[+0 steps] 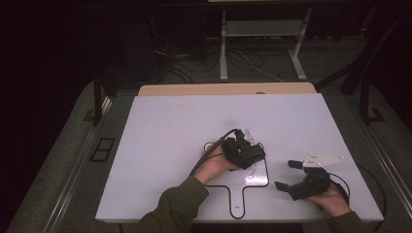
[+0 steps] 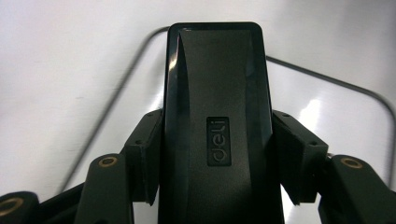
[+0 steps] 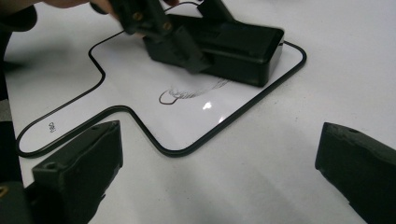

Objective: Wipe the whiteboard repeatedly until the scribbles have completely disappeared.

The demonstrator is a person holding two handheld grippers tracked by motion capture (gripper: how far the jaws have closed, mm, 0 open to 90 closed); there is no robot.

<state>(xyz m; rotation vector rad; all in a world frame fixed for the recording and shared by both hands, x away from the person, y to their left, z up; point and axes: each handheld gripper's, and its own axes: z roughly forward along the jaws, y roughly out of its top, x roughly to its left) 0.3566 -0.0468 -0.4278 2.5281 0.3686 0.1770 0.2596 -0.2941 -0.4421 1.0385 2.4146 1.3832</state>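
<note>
The left gripper (image 1: 243,151) has its fingers (image 2: 147,156) clenched on the black rectangular plastic eraser (image 2: 217,126), pressed flat on the small black-rimmed handled whiteboard (image 3: 154,119) near the surface's (image 1: 165,131) front edge, probably to wipe the smudged ink mark (image 3: 194,91). The right gripper (image 1: 297,177), fingers released and empty, waits toward the front right corner, clear of the wiping.

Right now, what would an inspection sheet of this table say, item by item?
Surface: white table, bare apart from the work.
Job's things: small whiteboard with black rim and handle lies flat; black eraser rests on it beside a partly wiped pen mark.
Clutter: nothing seen.
Grippers: left gripper shut on the eraser, pads on its two long sides; right gripper open, holding nothing, beside the whiteboard.
Cables: a black cable trails from the left gripper; loose leads lie on the floor behind.
Surroundings: dark room, metal frame legs beyond the table.
</note>
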